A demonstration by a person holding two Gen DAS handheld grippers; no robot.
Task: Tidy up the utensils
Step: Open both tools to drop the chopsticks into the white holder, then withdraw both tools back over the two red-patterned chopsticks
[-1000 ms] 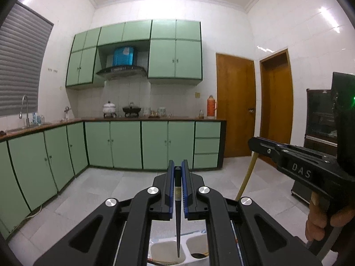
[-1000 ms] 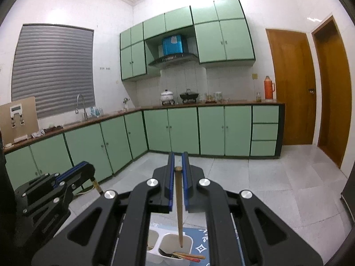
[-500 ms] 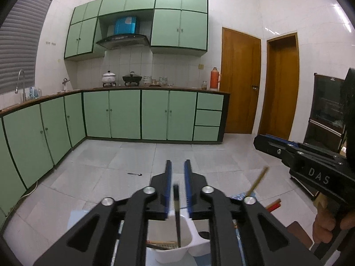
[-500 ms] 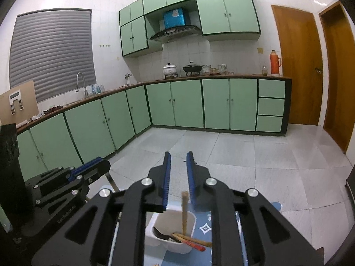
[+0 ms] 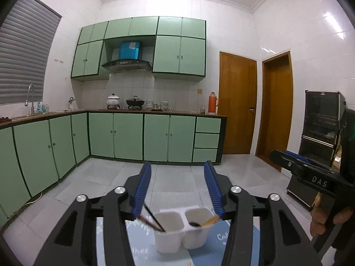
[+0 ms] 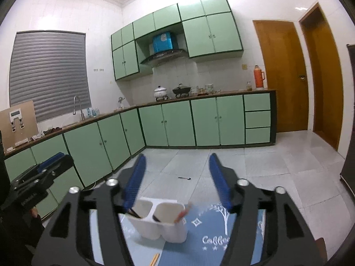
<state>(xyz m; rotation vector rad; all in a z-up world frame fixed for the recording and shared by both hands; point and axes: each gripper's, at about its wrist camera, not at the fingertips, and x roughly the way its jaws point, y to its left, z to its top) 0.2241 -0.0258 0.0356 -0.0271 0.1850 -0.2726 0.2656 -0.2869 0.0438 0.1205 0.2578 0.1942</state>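
A white two-cup utensil holder (image 5: 182, 230) (image 6: 158, 221) stands on a blue patterned mat (image 6: 210, 232). Dark and red chopsticks (image 5: 150, 218) lean in its left cup. Wooden chopsticks and a dark spoon (image 5: 203, 222) lie in its right cup, where a red-tipped stick (image 6: 182, 214) also leans. My left gripper (image 5: 178, 187) hangs just above and behind the holder, jaws opening, nothing between them. My right gripper (image 6: 176, 177) is likewise over the holder, jaws opening and empty. Each gripper shows at the side of the other's view.
A loose pair of wooden chopsticks (image 6: 154, 259) lies on the mat near the front edge. A small utensil (image 6: 184, 178) lies on the tiled floor beyond. Green cabinets (image 5: 128, 137) line the far walls; a dark oven stand (image 5: 319, 137) is at right.
Both grippers held a stick upright over the holder, then opened; the sticks dropped into the cups. Both grippers have pulled back and their jaws now stand wide.
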